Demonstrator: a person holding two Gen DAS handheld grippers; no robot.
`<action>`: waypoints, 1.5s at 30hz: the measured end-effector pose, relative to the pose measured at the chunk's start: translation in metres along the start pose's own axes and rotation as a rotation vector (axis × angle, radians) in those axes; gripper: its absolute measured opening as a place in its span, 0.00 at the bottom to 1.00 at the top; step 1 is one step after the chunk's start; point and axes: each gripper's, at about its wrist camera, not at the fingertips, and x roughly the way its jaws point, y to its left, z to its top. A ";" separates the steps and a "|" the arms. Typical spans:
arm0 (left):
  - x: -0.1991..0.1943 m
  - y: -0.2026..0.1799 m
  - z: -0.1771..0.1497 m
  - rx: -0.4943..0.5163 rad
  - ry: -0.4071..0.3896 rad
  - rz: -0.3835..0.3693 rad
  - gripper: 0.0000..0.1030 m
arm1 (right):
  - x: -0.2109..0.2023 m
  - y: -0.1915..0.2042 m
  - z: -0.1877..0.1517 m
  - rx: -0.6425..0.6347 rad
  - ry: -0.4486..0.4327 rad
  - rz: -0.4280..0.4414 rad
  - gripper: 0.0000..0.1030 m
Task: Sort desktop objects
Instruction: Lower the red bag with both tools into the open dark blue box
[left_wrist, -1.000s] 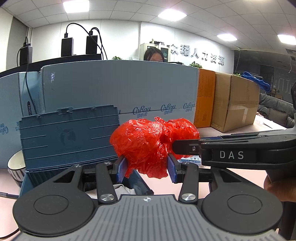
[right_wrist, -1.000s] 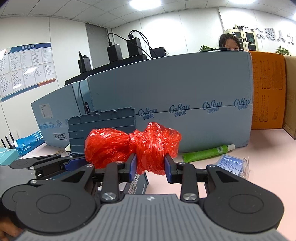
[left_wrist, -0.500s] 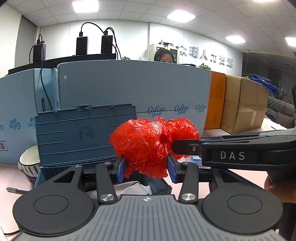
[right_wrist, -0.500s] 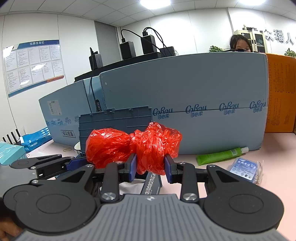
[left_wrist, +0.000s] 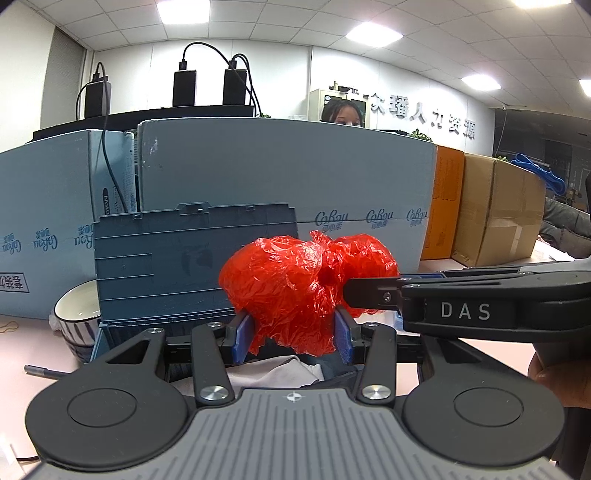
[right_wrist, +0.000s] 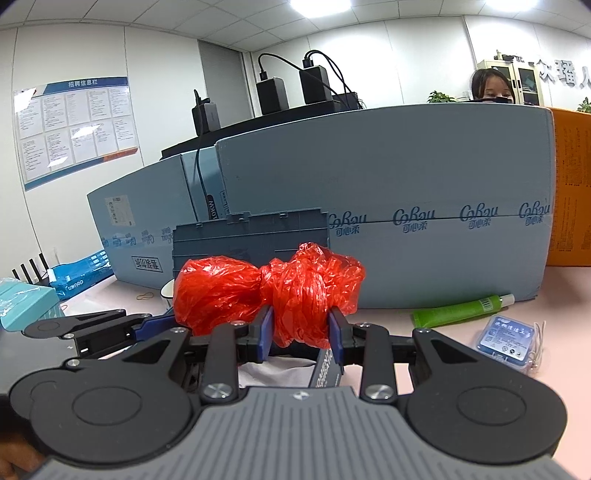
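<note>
red plastic bag (left_wrist: 295, 288) is held bunched in the air above the open blue storage box (left_wrist: 192, 266), one lobe pinched by the left claw (left_wrist: 291, 338), the other by the right claw (right_wrist: 300, 334), probably for dropping in.

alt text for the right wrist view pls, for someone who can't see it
The right gripper clamps one end of a crumpled red plastic bag held above an open blue-grey storage box; the left gripper grips its other end. A green tube lies on the pink desk.

L claw (left_wrist: 291, 338) & R claw (right_wrist: 300, 338) both clamped, side by side.
</note>
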 end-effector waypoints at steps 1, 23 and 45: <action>0.000 0.001 0.000 -0.001 0.001 0.002 0.38 | 0.001 0.001 0.000 0.000 0.000 0.002 0.34; -0.004 0.029 -0.001 -0.011 0.004 0.091 0.38 | 0.028 0.025 0.004 -0.023 0.021 0.068 0.34; -0.016 0.051 -0.001 -0.015 -0.023 0.121 0.38 | 0.038 0.045 0.007 -0.023 0.013 0.106 0.34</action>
